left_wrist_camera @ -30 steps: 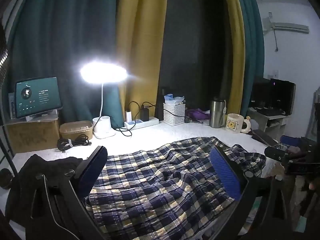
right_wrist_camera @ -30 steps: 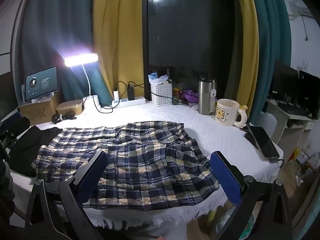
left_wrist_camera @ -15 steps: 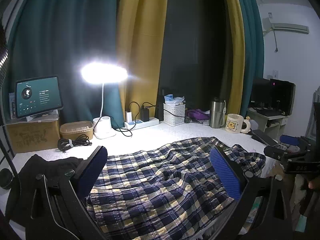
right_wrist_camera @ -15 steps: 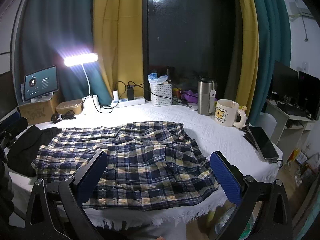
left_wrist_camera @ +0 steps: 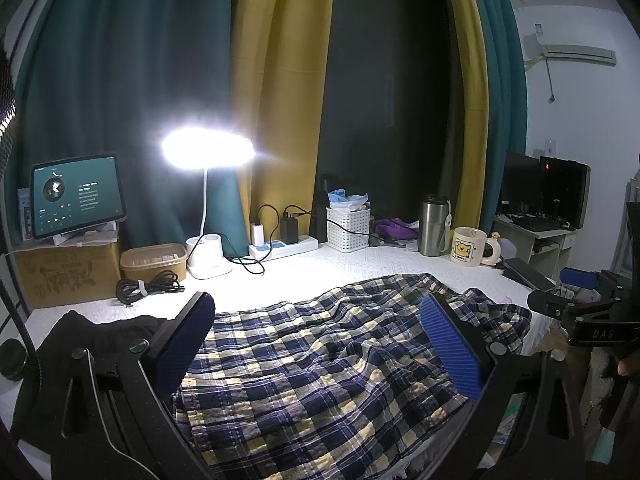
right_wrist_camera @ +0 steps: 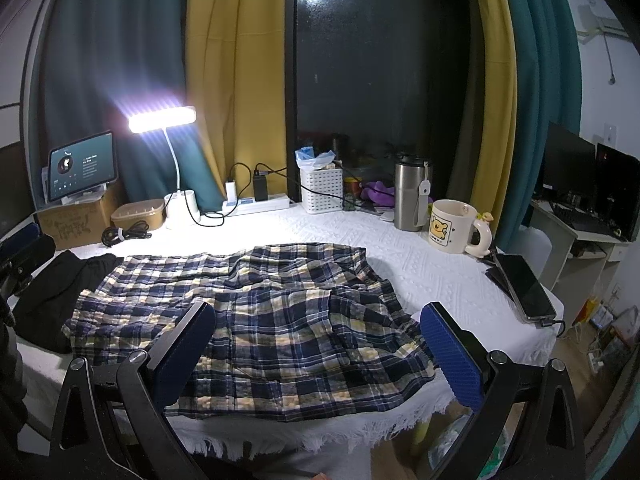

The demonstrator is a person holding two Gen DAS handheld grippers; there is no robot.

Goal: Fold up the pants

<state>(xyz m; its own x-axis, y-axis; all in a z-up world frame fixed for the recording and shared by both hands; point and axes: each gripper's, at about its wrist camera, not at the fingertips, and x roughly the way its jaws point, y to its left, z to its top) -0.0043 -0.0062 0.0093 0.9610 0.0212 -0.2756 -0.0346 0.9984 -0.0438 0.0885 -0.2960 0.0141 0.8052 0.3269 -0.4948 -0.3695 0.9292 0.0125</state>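
Observation:
Navy, white and yellow plaid pants lie spread and wrinkled on the white tablecloth. They also fill the lower middle of the left wrist view. My left gripper is open and empty, hovering over the pants' left part. My right gripper is open and empty, above the pants' near edge. In the left wrist view the right gripper's black body shows at the far right.
A black garment lies left of the pants. Along the back stand a lit desk lamp, tablet on a cardboard box, power strip, white basket, steel tumbler and mug. A phone lies at the right edge.
Both views have shifted very slightly; the pants lie as before. Both grippers stay open.

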